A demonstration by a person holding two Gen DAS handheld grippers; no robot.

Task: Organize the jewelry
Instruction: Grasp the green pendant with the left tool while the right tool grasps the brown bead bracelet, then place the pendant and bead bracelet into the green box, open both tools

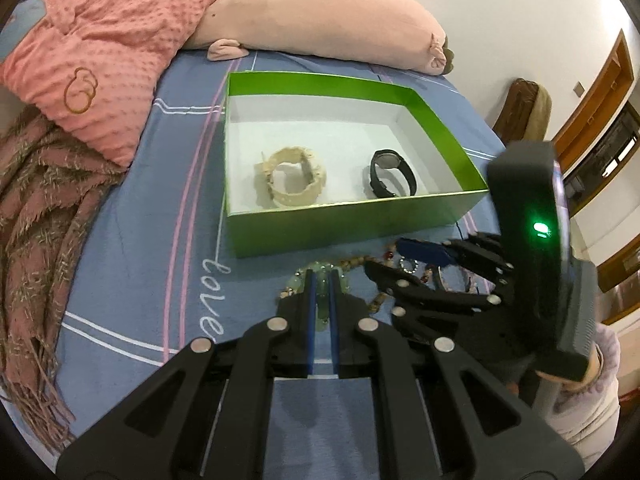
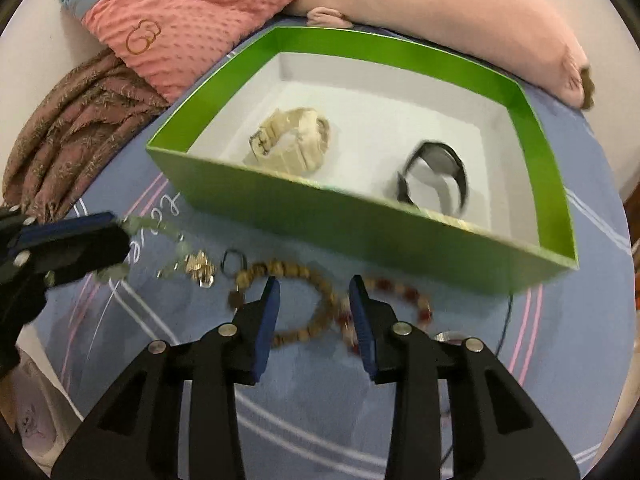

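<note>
A green box (image 1: 352, 226) (image 2: 360, 220) with a white inside lies on the bed. In it are a cream watch (image 1: 292, 178) (image 2: 294, 144) and a black watch (image 1: 392, 174) (image 2: 438, 178). My left gripper (image 1: 322, 280) (image 2: 120, 236) is shut on a pale green bead bracelet (image 1: 322, 270) (image 2: 160, 230) in front of the box. My right gripper (image 2: 314, 286) (image 1: 404, 258) is open above a brown wooden bead bracelet (image 2: 316, 280) and a red and white bead bracelet (image 2: 416, 300). A gold trinket (image 2: 200, 266) and a small dark ring (image 2: 232, 260) lie between the grippers.
The bed has a blue sheet (image 1: 140, 260) with pink and white lines. A pink dotted blanket (image 1: 100, 60), a fringed brown throw (image 1: 36, 220) and a long pink plush pillow (image 1: 320, 16) lie behind and left of the box.
</note>
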